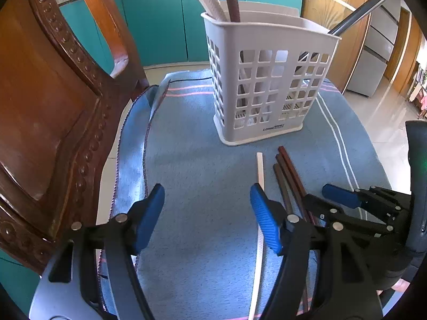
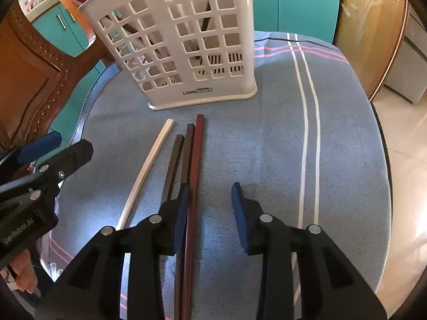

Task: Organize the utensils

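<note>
From the left wrist, the left gripper (image 1: 206, 213) is hovering spread and empty, the long white plastic chopstick (image 1: 260, 168) lying lengthwise beside its right finger; from the right wrist, the right gripper (image 2: 210, 208) is spreading over the dark red wooden chopstick (image 2: 196, 160), nearer, pointing toward the perforated white plastic utensil holder (image 2: 186, 53).

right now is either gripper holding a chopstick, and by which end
Nothing is held. The left gripper and right gripper are both open above the cloth; the reddish chopstick lies between the right gripper's fingers, ungripped.

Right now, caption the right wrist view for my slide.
Open right hand-held gripper hovers over four chopsticks lying on the blue cloth before the white holder.
</note>
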A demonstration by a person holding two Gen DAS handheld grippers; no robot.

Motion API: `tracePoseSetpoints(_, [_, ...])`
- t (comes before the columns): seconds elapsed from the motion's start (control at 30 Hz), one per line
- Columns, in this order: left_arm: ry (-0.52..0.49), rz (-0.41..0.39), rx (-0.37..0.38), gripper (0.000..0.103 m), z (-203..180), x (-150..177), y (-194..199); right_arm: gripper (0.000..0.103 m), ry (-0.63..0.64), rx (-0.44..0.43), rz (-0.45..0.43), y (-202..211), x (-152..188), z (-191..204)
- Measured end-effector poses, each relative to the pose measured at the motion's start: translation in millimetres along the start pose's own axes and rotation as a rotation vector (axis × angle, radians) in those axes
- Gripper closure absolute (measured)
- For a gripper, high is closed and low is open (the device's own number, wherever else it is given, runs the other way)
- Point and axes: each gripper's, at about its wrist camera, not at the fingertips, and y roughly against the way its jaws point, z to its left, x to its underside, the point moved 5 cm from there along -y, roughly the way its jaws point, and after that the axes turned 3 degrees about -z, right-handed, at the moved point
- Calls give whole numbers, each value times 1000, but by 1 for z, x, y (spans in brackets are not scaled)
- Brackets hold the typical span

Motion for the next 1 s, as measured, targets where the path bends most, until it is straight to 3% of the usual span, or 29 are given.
tracePoseSetpoints(0.13, [-2, 5, 0, 35, -1, 0, -1, 69, 91, 66, -26, 0, 1, 9])
tracePoseSetpoints(0.27, [-14, 11, -1, 35, -5, 2, -4, 71, 55, 80, -23, -5, -1, 6])
tracePoseSetpoints(0.43, [-28, 22, -5, 35, -8, 6, -7, 96, 37, 131, -20, -5, -4, -6])
tracePoseSetpoints(0.5, [-31, 24, -6, 34, -8, 7, -8, 96, -7, 120, -7, -1, 0, -17])
tracePoseSetpoints(0.67, [-38, 29, -6, 34, -9, 6, -10, 97, -194, 70, 36, 9, 4, -48])
tracePoseSetpoints(0.83, [-47, 33, -7, 32, -14, 8, -12, 95, -274, 130, 1, 24, 6, -75])
tracePoseSetpoints(0.87, [-50, 36, -8, 32, -14, 9, -13, 94, -289, 109, -5, 25, 4, -78])
tracePoseSetpoints(0.93, [-57, 43, -9, 31, -16, 10, -15, 79, -308, 93, -14, 26, -3, -83])
tracePoseSetpoints(1.0, [-58, 71, 16, 31, -20, 13, -22, 74, -306, 100, -34, 26, -10, -86])
